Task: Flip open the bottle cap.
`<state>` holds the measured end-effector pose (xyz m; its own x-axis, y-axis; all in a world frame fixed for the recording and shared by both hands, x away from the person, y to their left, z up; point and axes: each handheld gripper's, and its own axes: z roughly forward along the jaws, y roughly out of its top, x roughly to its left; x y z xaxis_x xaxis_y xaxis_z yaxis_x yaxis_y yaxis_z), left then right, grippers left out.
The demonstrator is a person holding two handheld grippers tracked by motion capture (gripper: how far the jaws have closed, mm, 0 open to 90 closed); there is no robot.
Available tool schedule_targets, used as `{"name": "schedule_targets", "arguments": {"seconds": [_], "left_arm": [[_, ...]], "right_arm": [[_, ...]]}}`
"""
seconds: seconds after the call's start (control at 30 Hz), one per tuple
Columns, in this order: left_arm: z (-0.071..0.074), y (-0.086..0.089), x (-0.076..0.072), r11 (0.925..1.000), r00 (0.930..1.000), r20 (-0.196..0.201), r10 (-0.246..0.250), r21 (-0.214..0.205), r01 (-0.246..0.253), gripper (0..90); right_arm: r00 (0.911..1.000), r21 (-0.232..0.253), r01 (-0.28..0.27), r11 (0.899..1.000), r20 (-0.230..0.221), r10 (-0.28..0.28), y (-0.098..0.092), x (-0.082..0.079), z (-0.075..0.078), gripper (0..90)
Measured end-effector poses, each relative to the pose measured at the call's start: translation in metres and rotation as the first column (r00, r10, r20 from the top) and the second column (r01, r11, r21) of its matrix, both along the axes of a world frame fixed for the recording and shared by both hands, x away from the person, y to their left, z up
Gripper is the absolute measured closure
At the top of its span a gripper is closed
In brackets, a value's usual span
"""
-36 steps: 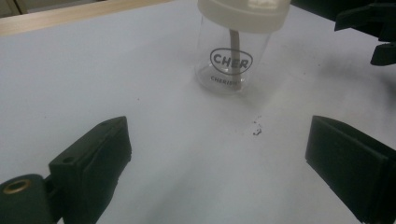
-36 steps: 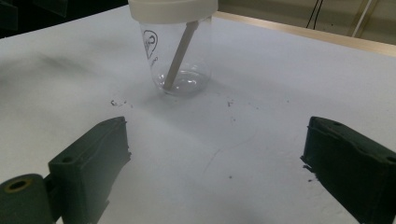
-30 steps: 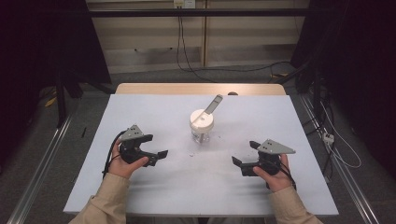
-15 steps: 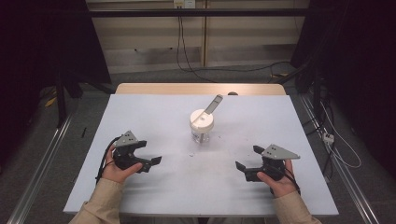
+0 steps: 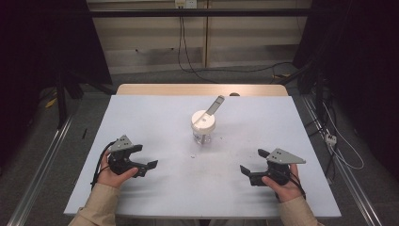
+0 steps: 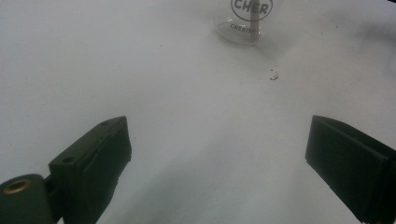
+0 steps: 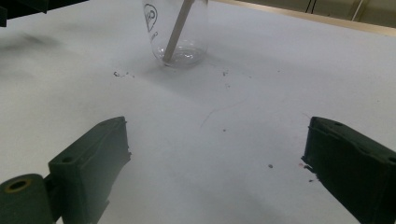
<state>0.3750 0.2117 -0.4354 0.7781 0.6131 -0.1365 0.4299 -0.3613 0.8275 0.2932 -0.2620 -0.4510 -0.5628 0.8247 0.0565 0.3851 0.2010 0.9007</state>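
While the jar (image 5: 203,128) with its stick (image 5: 216,104) stands at frame centre, left gripper (image 5: 139,165) and right gripper (image 5: 251,168) rest lower down, both jaws spread, empty. No step appears begun; the next move likely calls for 1 gripper to approach the jar.

Even overhead light fell on the pale worktop (image 5: 155,117), while the room beyond its far edge and sides stayed dark. Shadows under each claw were soft and faint. Both gripper views looked hazy, with the near jaws blurred and the surface nearly washed out.
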Motion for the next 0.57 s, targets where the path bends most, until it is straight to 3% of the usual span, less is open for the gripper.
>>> {"name": "schedule_targets", "arguments": {"seconds": [0.57], "left_arm": [[-0.0024,0.0088,-0.0019,0.9997,0.9997,0.000,0.024,0.001,-0.024,6.4]], "right_arm": [[1.0000,-0.004,0.005,1.000,-0.001,-0.005,-0.0064,-0.0051,-0.0019,6.2]]}}
